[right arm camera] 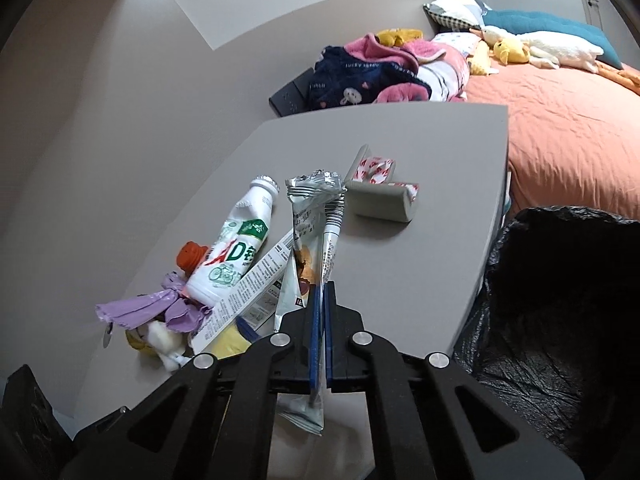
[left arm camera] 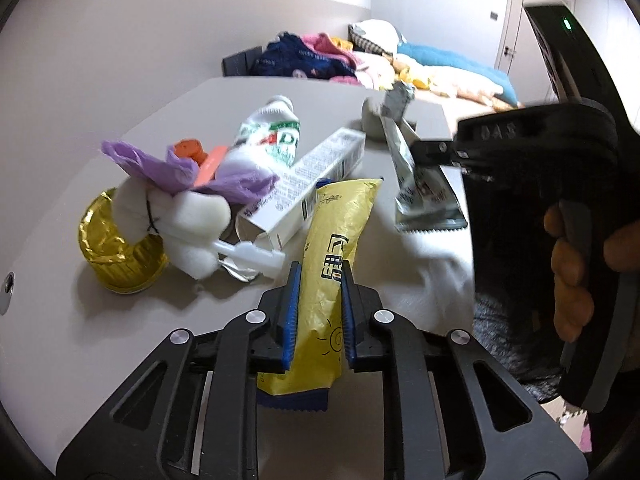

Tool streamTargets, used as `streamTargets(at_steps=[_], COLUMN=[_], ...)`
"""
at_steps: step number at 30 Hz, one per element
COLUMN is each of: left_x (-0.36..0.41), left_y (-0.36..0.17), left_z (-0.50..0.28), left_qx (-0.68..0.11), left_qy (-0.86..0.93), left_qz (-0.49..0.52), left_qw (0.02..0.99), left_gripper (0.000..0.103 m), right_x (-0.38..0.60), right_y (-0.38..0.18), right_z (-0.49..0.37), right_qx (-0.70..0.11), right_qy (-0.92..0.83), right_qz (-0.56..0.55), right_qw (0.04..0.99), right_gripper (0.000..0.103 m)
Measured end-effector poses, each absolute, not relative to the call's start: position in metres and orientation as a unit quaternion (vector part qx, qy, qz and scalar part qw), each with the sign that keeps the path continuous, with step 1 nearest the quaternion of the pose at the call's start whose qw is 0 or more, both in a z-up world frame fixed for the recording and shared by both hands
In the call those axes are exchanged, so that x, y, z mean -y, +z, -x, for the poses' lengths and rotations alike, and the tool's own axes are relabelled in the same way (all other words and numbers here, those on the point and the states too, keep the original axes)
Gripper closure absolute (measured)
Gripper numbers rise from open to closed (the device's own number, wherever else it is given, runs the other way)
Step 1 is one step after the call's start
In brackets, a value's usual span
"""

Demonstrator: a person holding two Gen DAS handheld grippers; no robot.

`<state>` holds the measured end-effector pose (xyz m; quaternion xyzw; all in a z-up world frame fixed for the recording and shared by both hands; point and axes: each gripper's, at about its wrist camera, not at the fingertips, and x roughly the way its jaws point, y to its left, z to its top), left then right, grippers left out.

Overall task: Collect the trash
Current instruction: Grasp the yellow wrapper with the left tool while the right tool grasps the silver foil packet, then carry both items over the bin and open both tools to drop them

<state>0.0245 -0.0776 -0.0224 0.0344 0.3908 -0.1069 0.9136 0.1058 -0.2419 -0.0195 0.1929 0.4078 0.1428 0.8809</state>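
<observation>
Left gripper [left arm camera: 319, 280] clamped on yellow snack wrapper [left arm camera: 336, 240] just above grey table [right arm camera: 420, 272]. Right gripper [right arm camera: 323, 300] pinched silver wrapper [right arm camera: 308, 236], lifted off table. Milk bottle [right arm camera: 236, 248], carton box [left arm camera: 316, 176], gold foil cup [left arm camera: 108, 248] lay on table; black bin bag [right arm camera: 560, 320] beside table edge.

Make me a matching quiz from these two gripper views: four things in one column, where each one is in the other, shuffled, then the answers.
Things:
1. yellow wrapper
2. silver wrapper
3. gold foil cup
4. black trash bag

Places:
A. beside the table, off its edge
B. clamped in the right gripper
C. on the table, under white foam
D. clamped in the left gripper

Pairs: 1-D, 2-B, 3-C, 4-A
</observation>
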Motion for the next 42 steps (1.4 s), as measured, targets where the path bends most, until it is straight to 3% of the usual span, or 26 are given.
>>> streamTargets(at_steps=[27, 40, 41, 42], left_x=[0.173, 0.226, 0.230, 0.236], left_y=[0.022, 0.016, 0.015, 0.014], left_z=[0.005, 0.010, 0.010, 0.011], left_qx=[-0.337, -0.370, -0.373, -0.374], left_qy=[-0.209, -0.283, -0.284, -0.281], left_qz=[-0.021, -0.009, -0.010, -0.016], left_qw=[0.918, 0.885, 0.883, 0.884], left_gripper=[0.087, 0.086, 0.080, 0.045], right_x=[0.352, 0.411, 0.414, 0.419], right_y=[0.039, 0.041, 0.040, 0.040], right_z=[-0.018, 0.014, 0.015, 0.017], right_qx=[-0.333, -0.329, -0.331, -0.330], right_qy=[0.072, 0.030, 0.024, 0.015], right_qz=[-0.191, -0.198, -0.197, -0.198], right_qw=[0.921, 0.923, 0.923, 0.923], right_gripper=[0.100, 0.100, 0.097, 0.090])
